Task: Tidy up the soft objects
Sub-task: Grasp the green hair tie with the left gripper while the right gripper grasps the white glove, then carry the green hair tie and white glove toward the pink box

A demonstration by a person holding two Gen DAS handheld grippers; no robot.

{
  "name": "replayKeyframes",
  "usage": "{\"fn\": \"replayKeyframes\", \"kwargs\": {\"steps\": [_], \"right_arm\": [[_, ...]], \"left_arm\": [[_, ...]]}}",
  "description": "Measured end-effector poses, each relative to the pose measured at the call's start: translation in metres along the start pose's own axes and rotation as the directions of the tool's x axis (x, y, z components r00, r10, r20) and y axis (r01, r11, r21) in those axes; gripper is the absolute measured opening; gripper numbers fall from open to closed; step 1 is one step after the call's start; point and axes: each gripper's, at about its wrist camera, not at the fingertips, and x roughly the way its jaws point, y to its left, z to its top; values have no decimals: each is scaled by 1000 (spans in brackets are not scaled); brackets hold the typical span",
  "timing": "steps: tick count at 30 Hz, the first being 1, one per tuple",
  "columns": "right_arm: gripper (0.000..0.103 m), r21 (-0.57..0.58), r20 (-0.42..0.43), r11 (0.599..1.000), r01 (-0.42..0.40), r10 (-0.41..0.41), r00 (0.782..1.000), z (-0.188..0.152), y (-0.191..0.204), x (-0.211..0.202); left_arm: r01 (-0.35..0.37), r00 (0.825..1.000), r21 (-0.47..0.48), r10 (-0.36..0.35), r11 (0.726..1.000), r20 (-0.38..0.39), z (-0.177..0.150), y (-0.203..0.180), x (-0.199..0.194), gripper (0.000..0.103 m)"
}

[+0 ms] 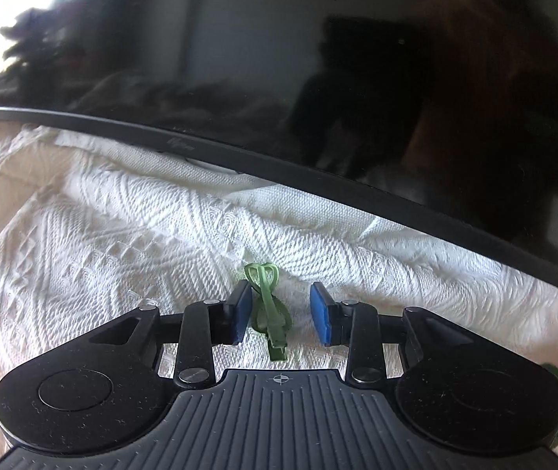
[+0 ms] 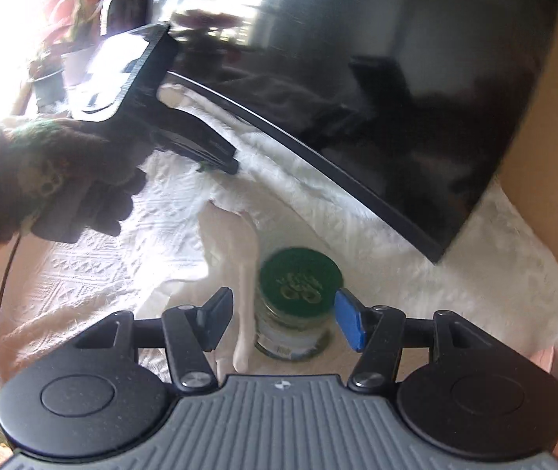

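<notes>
L gripper (image 1: 280, 313) is sitting low over the white textured bedspread (image 1: 122, 235), jaws spread wide, not gripping anything. A green ribbon (image 1: 269, 309) is lying on the bedspread between the blue pads (image 1: 323, 319), closer to the L pad, can't tell if it's touching it. Ribbon's looped end is pointing away from the cam, loose tail is running back toward the gripper body. Black monitor (image 1: 318, 78) is standing just behind, its lower edge crossing the frame on a slant; screen is off and reflecting the room.

R gripper (image 2: 283, 323) is also hanging open, nothing clamped. A glass jar (image 2: 294, 313) w/ a green lid (image 2: 300, 280) is standing upright on the bedspread (image 2: 122, 266) between its fingers, R pad (image 2: 351, 325) right next to the lid edge, contact unclear. L finger is well off the jar. R wrist view is blurry.

In the R wrist view the L gripper (image 2: 216, 156) is showing upper left, held by a hand in a dark glove (image 2: 51, 180), tips down near the monitor (image 2: 396, 98) base; a speck of green is peeking out at the tips. A thin black cable (image 2: 2, 293) is hanging down from the glove side.
</notes>
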Motion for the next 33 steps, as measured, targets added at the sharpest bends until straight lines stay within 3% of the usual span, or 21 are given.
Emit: {"fn": "replayKeyframes", "kwargs": {"steps": [4, 6, 15, 18, 21, 26, 33], "right_arm": [[58, -79, -2, 996, -35, 35, 999, 10, 18, 16], [58, -130, -8, 991, -35, 34, 999, 16, 29, 27], [57, -270, -19, 962, 47, -54, 998, 33, 61, 84], [28, -228, -42, 973, 41, -52, 998, 37, 57, 93], [9, -205, -68, 979, 8, -23, 997, 40, 57, 92], [8, -187, -62, 982, -32, 21, 998, 43, 66, 76], [8, -85, 26, 994, -73, 75, 997, 58, 47, 26]], "left_arm": [[21, 999, 61, -24, 998, 46, -11, 1, -3, 36], [21, 998, 79, -26, 997, 62, -17, 2, -8, 24], [51, 992, 47, -57, 998, 112, -34, 17, -50, 24], [67, 990, 29, -70, 997, 122, -40, 23, -65, 24], [83, 988, 9, -84, 996, 129, -49, 26, -80, 24], [110, 990, -42, -105, 993, 93, -73, 29, -94, 24], [122, 991, -93, -115, 988, 75, -90, 24, -113, 23]]}}
